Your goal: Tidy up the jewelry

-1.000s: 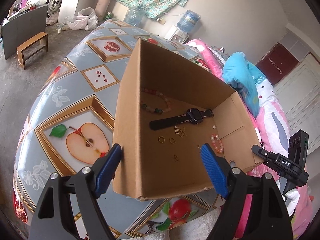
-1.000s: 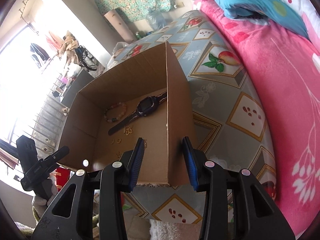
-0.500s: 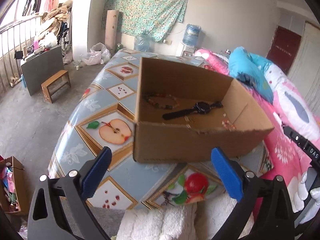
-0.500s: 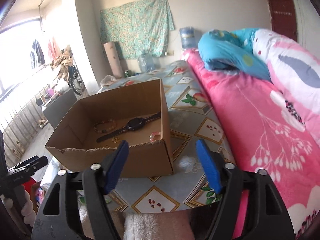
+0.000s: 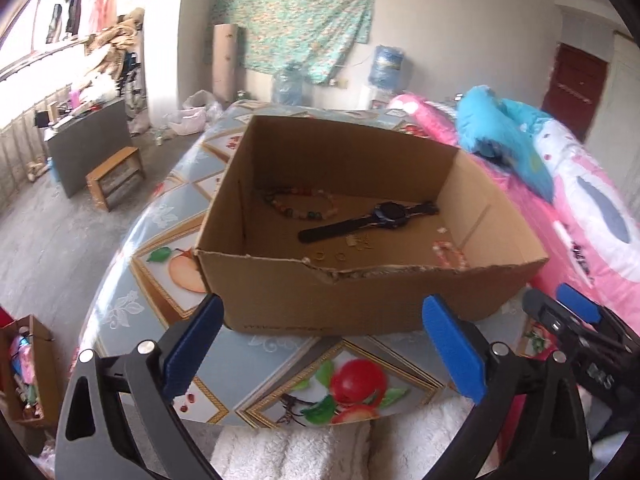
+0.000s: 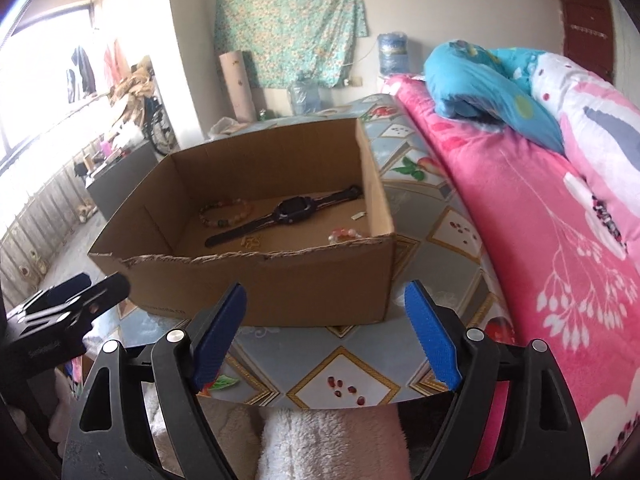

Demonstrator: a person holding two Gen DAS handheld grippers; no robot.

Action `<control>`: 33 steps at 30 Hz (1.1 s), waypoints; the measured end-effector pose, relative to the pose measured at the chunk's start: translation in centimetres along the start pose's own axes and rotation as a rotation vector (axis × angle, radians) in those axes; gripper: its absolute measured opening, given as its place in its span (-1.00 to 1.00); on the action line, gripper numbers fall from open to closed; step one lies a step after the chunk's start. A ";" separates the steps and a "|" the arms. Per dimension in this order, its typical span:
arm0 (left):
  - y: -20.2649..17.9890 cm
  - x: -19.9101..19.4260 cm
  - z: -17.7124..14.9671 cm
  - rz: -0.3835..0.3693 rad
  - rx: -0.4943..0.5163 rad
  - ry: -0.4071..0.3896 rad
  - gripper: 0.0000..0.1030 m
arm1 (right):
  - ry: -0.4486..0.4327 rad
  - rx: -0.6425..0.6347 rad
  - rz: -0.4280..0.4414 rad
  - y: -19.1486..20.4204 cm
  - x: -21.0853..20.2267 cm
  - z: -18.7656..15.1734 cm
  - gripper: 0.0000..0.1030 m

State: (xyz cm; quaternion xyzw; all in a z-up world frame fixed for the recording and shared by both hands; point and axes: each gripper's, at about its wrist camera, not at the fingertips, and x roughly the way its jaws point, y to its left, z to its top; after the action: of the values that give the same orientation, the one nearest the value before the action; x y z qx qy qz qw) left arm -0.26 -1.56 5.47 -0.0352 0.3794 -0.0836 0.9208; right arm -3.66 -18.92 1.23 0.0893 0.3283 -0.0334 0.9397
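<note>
An open cardboard box stands on the fruit-patterned table. Inside lie a black watch, a multicolour bead bracelet, a small pink bead bracelet and small gold rings and earrings. My left gripper is open and empty, in front of the box's near wall. My right gripper is open and empty, in front of the box's near right corner. Each gripper shows at the edge of the other's view.
A pink blanket and a blue pillow lie to the right of the table. A white fluffy cloth is at the near table edge. A wooden stool and a grey cabinet stand on the floor at left.
Both grippers have pulled back and lowered from over the box to in front of its near wall. The right gripper's jaws have opened wider. The box and its contents have not moved.
</note>
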 end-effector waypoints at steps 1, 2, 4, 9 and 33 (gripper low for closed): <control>-0.1 0.3 0.1 0.013 -0.001 0.010 0.89 | 0.011 -0.009 0.012 0.4 0.2 0.0 0.51; -0.1 0.7 0.1 0.027 -0.005 0.025 0.89 | 0.019 -0.016 0.018 0.7 0.4 -0.1 0.51; -0.3 1.5 0.0 0.037 -0.008 0.059 0.89 | 0.035 -0.030 0.022 1.2 0.9 -0.1 0.51; -1.2 2.5 -0.5 0.050 0.025 0.105 0.89 | 0.089 -0.015 0.031 1.3 2.2 -0.1 0.51; -2.1 3.0 -0.1 0.099 0.055 0.094 0.89 | 0.149 0.000 0.002 1.2 3.4 -0.2 0.51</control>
State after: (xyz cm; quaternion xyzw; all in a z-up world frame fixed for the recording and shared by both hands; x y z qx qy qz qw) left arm 1.46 -4.15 3.63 0.0129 0.4212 -0.0496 0.9055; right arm -0.96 -17.72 -0.91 0.0920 0.3974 -0.0258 0.9127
